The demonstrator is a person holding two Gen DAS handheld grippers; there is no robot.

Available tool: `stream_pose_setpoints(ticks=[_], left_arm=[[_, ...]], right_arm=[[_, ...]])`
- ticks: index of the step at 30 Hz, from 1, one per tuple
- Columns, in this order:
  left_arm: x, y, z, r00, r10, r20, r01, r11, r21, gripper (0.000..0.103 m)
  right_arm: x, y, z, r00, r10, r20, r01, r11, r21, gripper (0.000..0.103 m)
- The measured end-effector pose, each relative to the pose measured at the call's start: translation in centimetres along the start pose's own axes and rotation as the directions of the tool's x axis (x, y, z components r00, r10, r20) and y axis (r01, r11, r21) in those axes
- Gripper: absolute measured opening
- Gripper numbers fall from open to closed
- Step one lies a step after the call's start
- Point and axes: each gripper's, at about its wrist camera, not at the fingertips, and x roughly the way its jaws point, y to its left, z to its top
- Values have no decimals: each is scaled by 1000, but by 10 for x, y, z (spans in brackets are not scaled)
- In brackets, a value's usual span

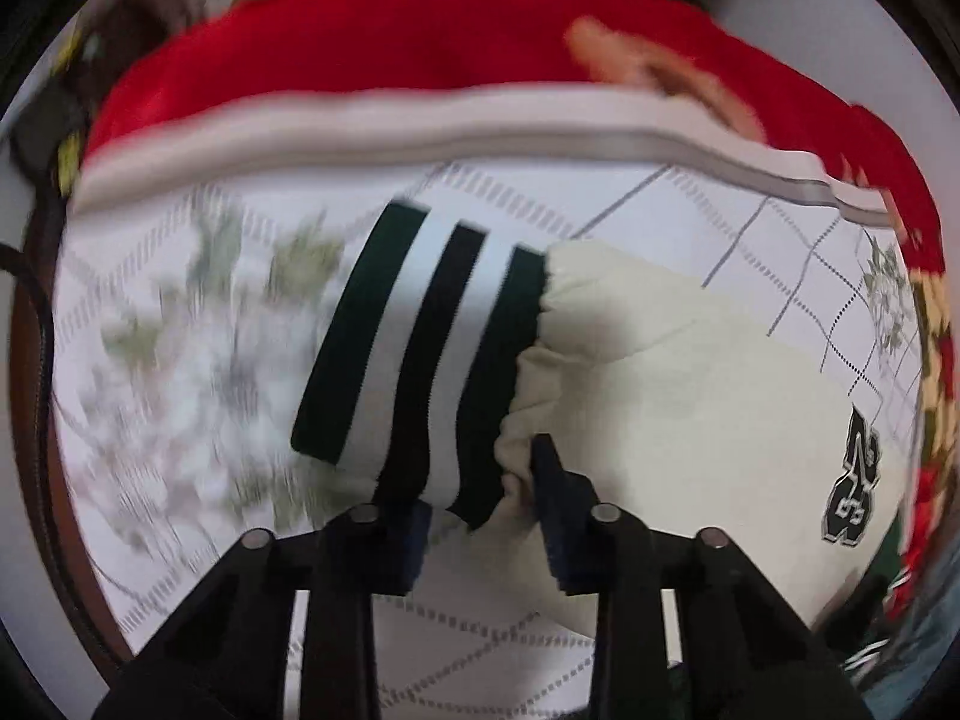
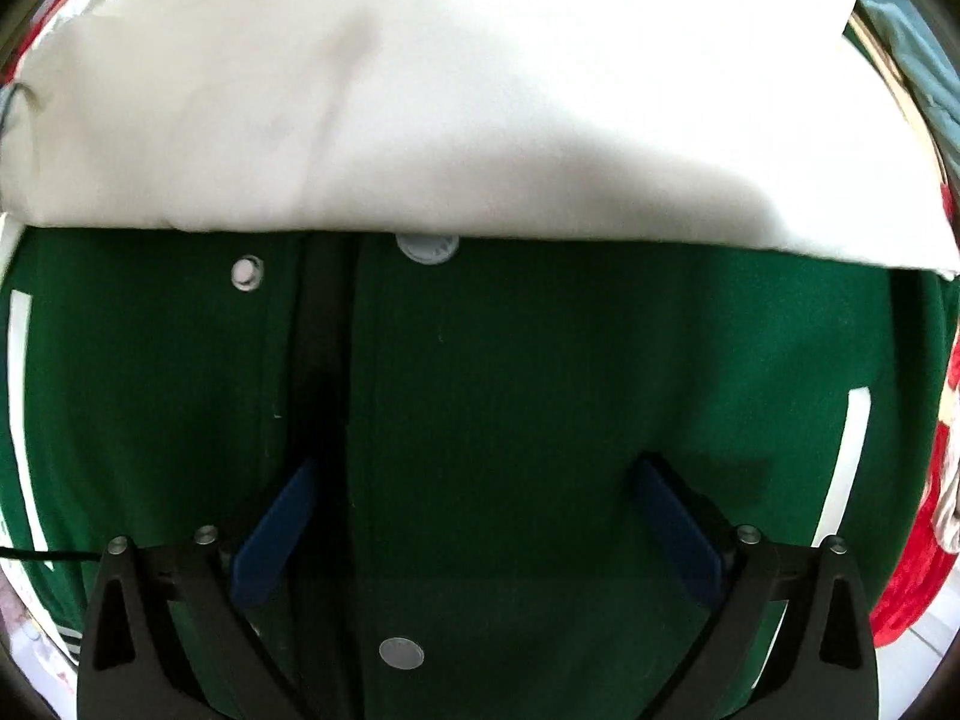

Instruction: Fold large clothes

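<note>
Left tongs (image 1: 480, 510) pointed down at the striped cuff (image 1: 420, 354) of a varsity jacket's cream sleeve (image 1: 678, 378). Jaws narrow, pads pinching the cuff's edge and the gathered cream fabric right where cuff met sleeve. Cuff ribbed, dark green and white bands. Sleeve lay across a white quilted cover (image 1: 750, 228) with grid stitching and faint floral print; a black number patch (image 1: 855, 480) sat on the sleeve toward the right edge. Behind the cover's grey-trimmed border, a red blanket (image 1: 390, 42). Left view was motion-blurred, especially the left side.

Right tongs (image 2: 474, 516) hung over the jacket's green body (image 2: 570, 390), jaws wide, blue pads apart, nothing between them; whether the pads touched the fabric was unclear. The front placket (image 2: 321, 360) ran up between the snap buttons (image 2: 427, 247), just inside the left pad. The other cream sleeve (image 2: 420, 90) lay folded across the top of the green front. White pocket trim (image 2: 846, 468) showed at the right side.
</note>
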Motion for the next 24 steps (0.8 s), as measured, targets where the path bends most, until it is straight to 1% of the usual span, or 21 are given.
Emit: stream_pose_setpoints(ticks=[1,2,3,4,5,6,7,8,9,10,11,12,13,14,15,17,19,20,21,23,24], left_arm=[[-6,-16,9,1000,12,25,-13,999,32,24],[-14,-30,17,998,25,58,-29,997,73,22],[-26,-45,26,994,36,106,-50,990,134,21],[-36,-59,32,989,37,141,-62,983,174,20],[-50,-71,39,981,36,193,-79,972,221,19],[-63,-79,43,970,28,242,-92,961,259,18],[-71,-82,47,961,19,274,-100,953,286,18],[-82,-88,44,952,10,307,-110,944,310,18],[-98,-102,53,938,-7,347,-117,935,336,17],[-103,-102,56,929,-20,370,-119,930,349,17],[-115,-106,54,918,-31,395,-123,925,360,17],[-129,-118,63,905,-49,423,-124,921,371,17],[-134,-107,58,897,-63,438,-120,918,377,16],[-140,-107,49,887,-73,456,-123,915,385,16],[-150,-116,55,873,-83,481,-129,911,391,16],[-171,-117,49,854,-107,510,-131,903,409,15],[-185,-133,41,838,-146,526,-122,889,441,15],[-190,-145,34,830,-169,532,-121,876,466,15],[-201,-155,24,820,-199,536,-120,857,501,14],[-213,-179,1,811,-256,527,-113,814,570,14],[-219,-193,-15,808,-289,513,-107,784,611,14]], right_arm=[[-6,-1,-5,999,2,37,-1,1000,-16,88],[-14,1,-10,997,-13,76,15,1000,-18,78],[-20,-2,-14,995,-29,96,30,1000,-9,58],[-27,-6,-17,993,-40,111,39,999,9,30],[-33,-10,-20,992,-36,119,33,999,28,20],[-38,-16,-21,992,-32,123,26,999,47,20],[-45,-20,-23,991,-17,131,7,997,77,20],[-52,-23,-24,991,-4,131,-10,994,106,20],[-56,-25,-25,992,6,127,-23,991,128,20],[-62,-27,-27,992,23,127,-43,987,156,20],[-71,-30,-28,988,58,144,-84,980,183,20],[-79,-31,-29,984,81,159,-112,974,196,20],[-89,-30,-30,980,95,172,-130,971,200,20],[-95,-29,-30,979,102,178,-138,970,201,20],[-103,-25,-29,976,115,187,-153,967,203,21],[-112,-20,-25,972,126,197,-164,967,194,22],[-112,-11,-16,969,127,211,-169,965,198,22],[-107,-9,-16,967,132,216,-176,964,201,22],[-110,-7,-15,967,133,219,-179,963,202,22],[-121,7,14,966,137,221,-182,964,195,22],[-123,4,24,965,140,224,-186,963,197,22]])
